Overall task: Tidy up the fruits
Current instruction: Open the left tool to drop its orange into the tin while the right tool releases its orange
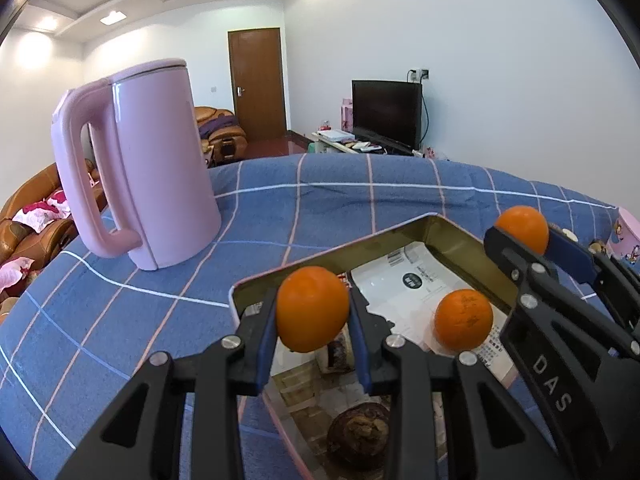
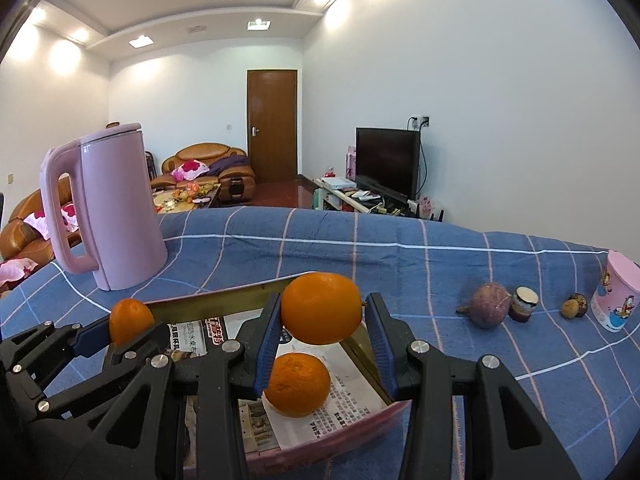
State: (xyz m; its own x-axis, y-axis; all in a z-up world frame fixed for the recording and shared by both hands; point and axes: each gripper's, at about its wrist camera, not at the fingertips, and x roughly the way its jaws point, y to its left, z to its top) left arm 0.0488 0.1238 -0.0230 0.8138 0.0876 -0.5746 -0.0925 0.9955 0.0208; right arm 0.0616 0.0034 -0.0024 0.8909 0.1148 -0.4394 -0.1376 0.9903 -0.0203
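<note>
While both claws hung over the tin tray, each one was clamped on an orange. The left claw squeezed its orange between blue pads above the tray's near-left corner, and the right claw gripped a second orange above the tray's far rim. A third orange lay loose inside the tray on printed paper, apart from both claws.

Much was cut off. Black claw frames covered the tray's near edge in both views, so its full outline stayed hidden. A dark, round, wrinkled thing sat low in the left view, half behind the frame, and what it was could not be told. The print on the paper was too small to read.

Only the right view caught the row on the blue checked cloth well to the right: a purplish round fruit, a small jar just beside it, two little brown bits, and a pink cartoon cup clipped by the edge. The left view showed barely a sliver of that cup. A pink kettle stood upright, far left, in both.
</note>
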